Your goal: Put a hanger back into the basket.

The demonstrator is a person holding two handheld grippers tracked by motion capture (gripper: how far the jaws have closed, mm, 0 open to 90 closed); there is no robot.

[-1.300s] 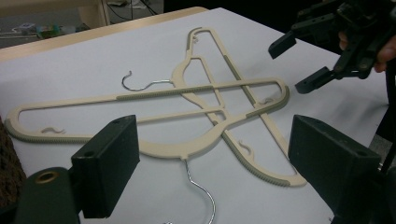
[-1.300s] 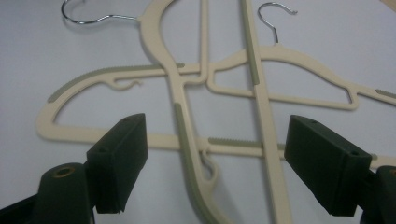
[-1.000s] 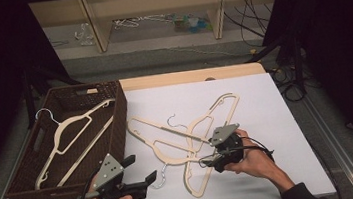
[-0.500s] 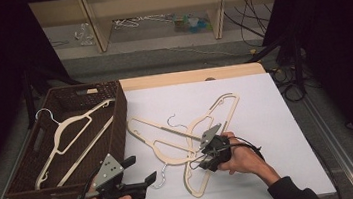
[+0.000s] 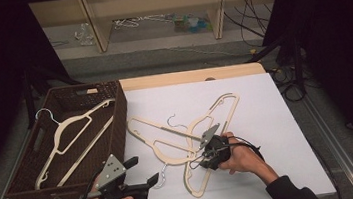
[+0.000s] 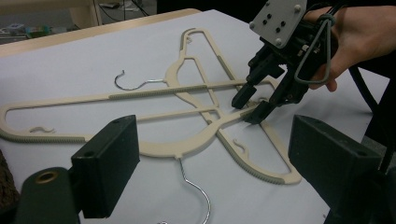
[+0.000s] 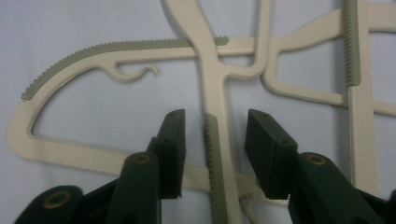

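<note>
One hanger (image 5: 76, 141) already lies in the basket (image 5: 118, 131); two hangers remain crossed on the counter (image 5: 277, 118), so the job looks about a third done. The right gripper (image 5: 210, 157) is down on the nearer hanger (image 7: 217, 140), its ribbed arm running straight between the fingers (image 7: 170, 144). The jaws have just been closing and stand narrow, but gaps still show on both sides, so nothing is gripped yet. The other hanger (image 6: 154, 93) lies just beyond, crossing under it. The left gripper (image 5: 140, 176) hovers with fingers wide and empty, near the basket.
</note>
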